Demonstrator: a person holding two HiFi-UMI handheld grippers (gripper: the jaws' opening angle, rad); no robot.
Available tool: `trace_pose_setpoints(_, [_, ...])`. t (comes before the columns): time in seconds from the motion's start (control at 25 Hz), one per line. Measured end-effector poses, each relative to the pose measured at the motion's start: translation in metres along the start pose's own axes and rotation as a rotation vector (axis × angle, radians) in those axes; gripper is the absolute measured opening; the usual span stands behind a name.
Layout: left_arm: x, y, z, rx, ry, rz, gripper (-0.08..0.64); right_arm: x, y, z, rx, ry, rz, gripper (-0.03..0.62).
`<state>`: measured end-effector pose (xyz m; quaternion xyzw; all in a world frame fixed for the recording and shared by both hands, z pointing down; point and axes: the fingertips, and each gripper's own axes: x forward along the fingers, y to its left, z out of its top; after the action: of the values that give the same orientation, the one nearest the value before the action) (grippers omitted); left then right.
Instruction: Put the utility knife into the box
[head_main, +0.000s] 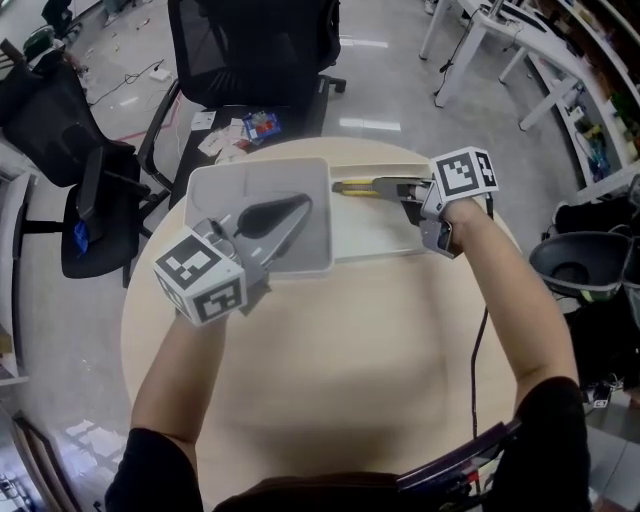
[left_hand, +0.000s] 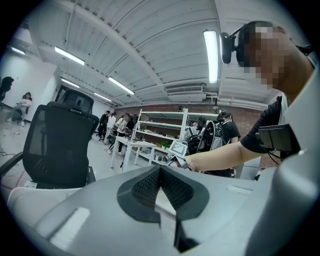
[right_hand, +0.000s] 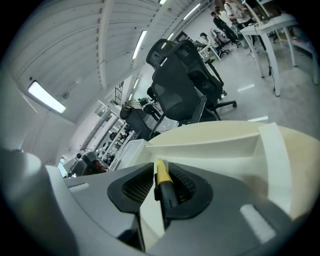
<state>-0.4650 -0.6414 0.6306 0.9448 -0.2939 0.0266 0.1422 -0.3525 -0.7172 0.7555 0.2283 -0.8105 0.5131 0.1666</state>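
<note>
A white box (head_main: 385, 247) lies open at the far side of the round table (head_main: 350, 370), and its lid (head_main: 225, 190) is raised on the left. My left gripper (head_main: 300, 208) reaches across the lid with its jaws shut; in the left gripper view (left_hand: 160, 169) the pads meet at the tip over a thin white edge. A yellow and black utility knife (head_main: 362, 187) is pinched in my right gripper (head_main: 408, 197), just over the box's far rim. The right gripper view shows the knife (right_hand: 163, 182) between both pads, pointing over the box's wall (right_hand: 215, 145).
Black office chairs (head_main: 250, 45) stand behind the table, one with small packets (head_main: 262, 125) on its seat. A black cable (head_main: 478, 350) runs down the table's right side. A dark bin (head_main: 582, 262) sits to the right. People and shelves fill the room beyond.
</note>
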Motion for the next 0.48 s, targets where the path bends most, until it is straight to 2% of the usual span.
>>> trace_pose_setpoints(0.16, [0.0026, 0.0009, -0.0031, -0.001, -0.008, -0.011, 0.0, 0.0047, -0.0054, 0.002, -0.041, 0.009, -0.062, 0.171])
trace_pose_setpoints(0.32, [0.0019, 0.0005, -0.0011, -0.008, -0.016, -0.011, 0.0, 0.0063, -0.0093, 0.0067, -0.223, 0.032, -0.178, 0.245])
trace_pose_setpoints(0.48, [0.0024, 0.0026, 0.0011, -0.013, -0.016, -0.005, 0.0, 0.0043, -0.0118, 0.009, -0.364, 0.047, -0.298, 0.254])
